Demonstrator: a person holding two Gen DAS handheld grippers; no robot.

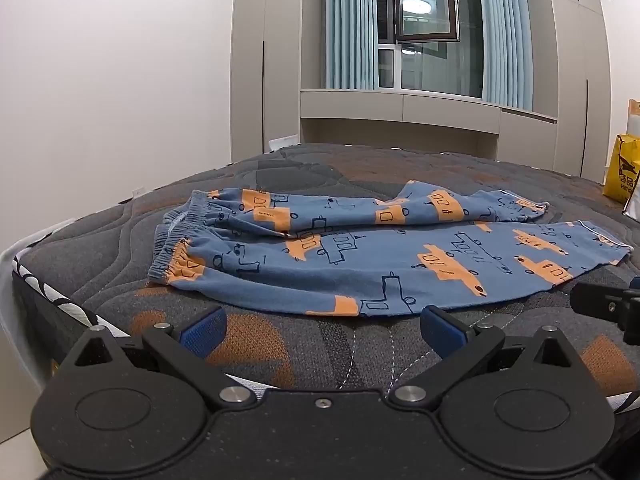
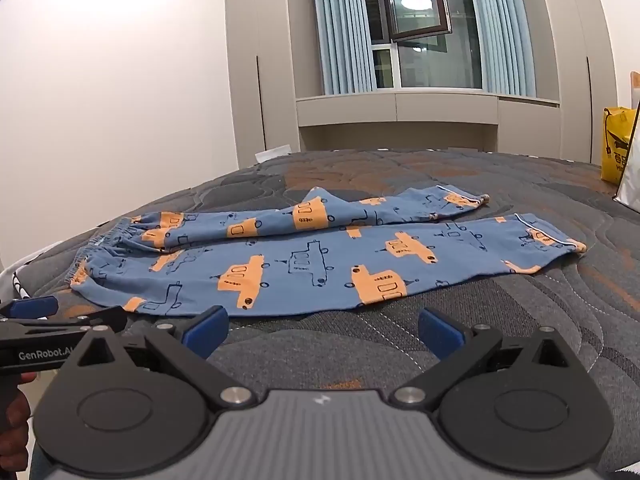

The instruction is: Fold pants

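— Where are the pants (image 1: pixel 360 248)?
— Spread flat on the mattress (image 1: pixel 280 344), waistband to the left, legs running to the right. Near leg smooth; far leg creased and lying partly over it by the waistband.

— Left hand-held gripper (image 1: pixel 322 326)?
— Jaws wide apart, nothing between the blue pads (image 1: pixel 204 330). Just short of the near hem of the pants, not touching the cloth.

— Right hand-held gripper (image 2: pixel 322 326)?
— Same: jaws fully apart, empty, above bare mattress in front of the near leg.

— Anything else around?
— Yellow bag (image 2: pixel 618 144) at the far right edge of the bed. Blue curtains (image 2: pixel 340 28) framing a dark window (image 2: pixel 420 12) behind.
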